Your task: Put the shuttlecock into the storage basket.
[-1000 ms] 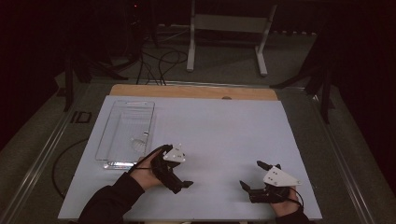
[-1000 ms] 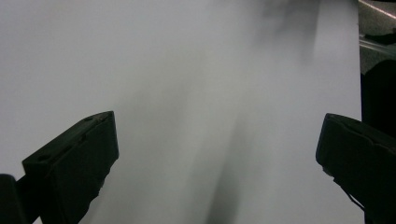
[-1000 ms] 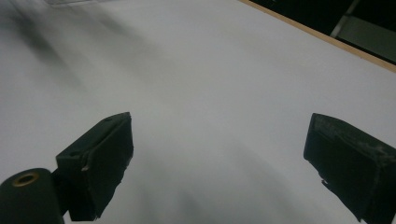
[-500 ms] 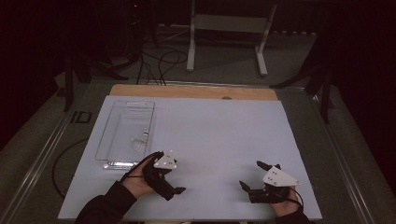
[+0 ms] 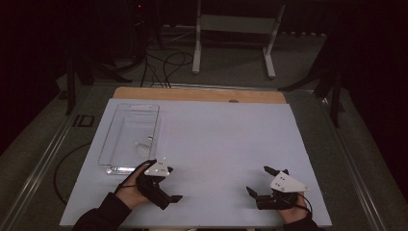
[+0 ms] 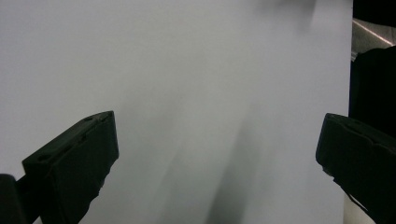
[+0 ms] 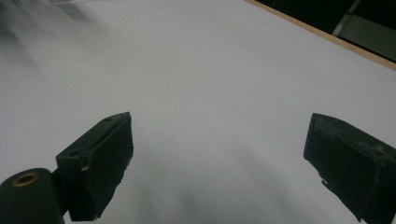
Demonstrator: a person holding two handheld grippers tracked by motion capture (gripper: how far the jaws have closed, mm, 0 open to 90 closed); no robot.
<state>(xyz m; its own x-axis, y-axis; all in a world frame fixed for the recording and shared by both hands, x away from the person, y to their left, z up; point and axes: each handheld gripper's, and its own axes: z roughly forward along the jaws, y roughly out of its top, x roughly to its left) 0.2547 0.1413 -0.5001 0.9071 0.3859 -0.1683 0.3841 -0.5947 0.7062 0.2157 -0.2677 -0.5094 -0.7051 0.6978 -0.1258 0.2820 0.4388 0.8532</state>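
Observation:
My left gripper (image 5: 169, 199) sits low over the white table sheet (image 5: 221, 139) near the front left, held in a hand, its grey plate on top. In the left gripper view its two black jaws stand wide apart, open (image 6: 219, 154), with only bare white sheet between them. My right gripper (image 5: 257, 181) rests near the front right, jaws pointing left and away. The right gripper view shows that gripper (image 7: 219, 154) open too, with nothing between its fingers.
A clear plastic tray (image 5: 108, 144) lies at the left of the sheet, just beyond my left gripper, with a small pale thing (image 5: 142, 147) inside. A wooden strip (image 5: 202, 94) borders the far edge. Stands and cables are on the floor behind.
My left gripper has drawn back toward the near edge and slightly left, away from the tray's corner. The right gripper has stayed put.

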